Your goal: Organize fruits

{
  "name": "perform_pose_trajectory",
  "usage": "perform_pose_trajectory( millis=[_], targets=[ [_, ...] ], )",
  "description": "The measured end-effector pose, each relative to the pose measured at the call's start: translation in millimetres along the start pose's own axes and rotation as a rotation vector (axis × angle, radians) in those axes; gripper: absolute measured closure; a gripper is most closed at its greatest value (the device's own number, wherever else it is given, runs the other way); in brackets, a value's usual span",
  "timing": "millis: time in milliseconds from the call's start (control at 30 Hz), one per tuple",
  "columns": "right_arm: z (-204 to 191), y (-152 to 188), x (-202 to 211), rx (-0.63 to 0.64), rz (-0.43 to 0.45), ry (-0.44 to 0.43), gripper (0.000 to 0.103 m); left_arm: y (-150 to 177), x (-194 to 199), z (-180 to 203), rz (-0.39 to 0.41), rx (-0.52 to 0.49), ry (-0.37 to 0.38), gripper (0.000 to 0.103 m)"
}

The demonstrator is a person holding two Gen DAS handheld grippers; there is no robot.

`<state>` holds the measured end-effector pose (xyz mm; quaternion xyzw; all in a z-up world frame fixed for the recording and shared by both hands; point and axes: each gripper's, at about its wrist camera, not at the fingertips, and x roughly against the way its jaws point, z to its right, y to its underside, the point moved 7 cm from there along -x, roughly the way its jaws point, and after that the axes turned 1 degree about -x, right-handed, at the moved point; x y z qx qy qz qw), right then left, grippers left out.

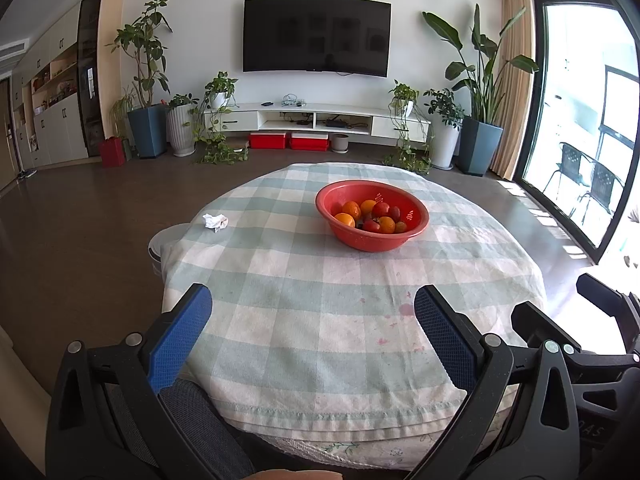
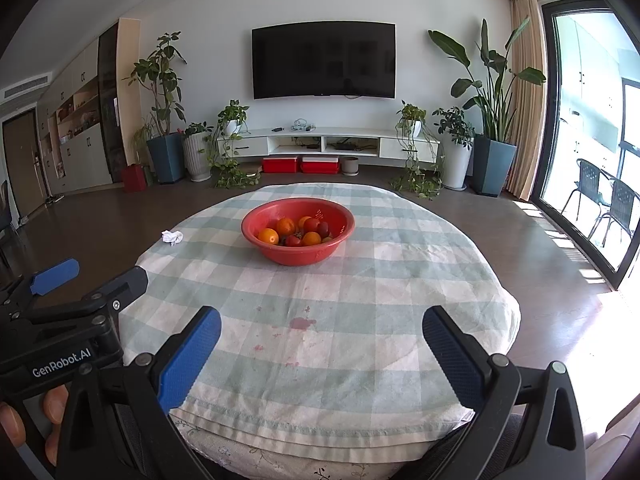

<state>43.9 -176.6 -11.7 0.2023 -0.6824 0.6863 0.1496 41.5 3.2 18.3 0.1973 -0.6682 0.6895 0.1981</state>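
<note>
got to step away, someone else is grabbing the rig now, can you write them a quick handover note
Left gripper: open, holding nothing, low over the near edge of the table.
Right gripper: open, holding nothing, beside the left one.
Red bowl sits toward the far side of the checked tablecloth, with the oranges and small red fruits mixed together inside.
Crumpled white tissue lies left of the bowl.
Done: nothing visible, no fruit is out of the bowl.
Left: all the sorting.
</note>
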Motion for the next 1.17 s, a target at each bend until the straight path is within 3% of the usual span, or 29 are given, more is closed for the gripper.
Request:
perform_pose_trajectory(
  millis=[733,1167],
  targets=[
    [0.6,5.9,3.2,0.005,-0.013,0.001,0.000,8.3,-2.7,-0.9,-0.015,0.000,0.001,0.000],
    [14.6,32.1,5.9,-0.015,-0.053,-0.010,0.000,16.3,-6.9,-4.1,-0.042,0.001,0.005,0.000]
  ],
)
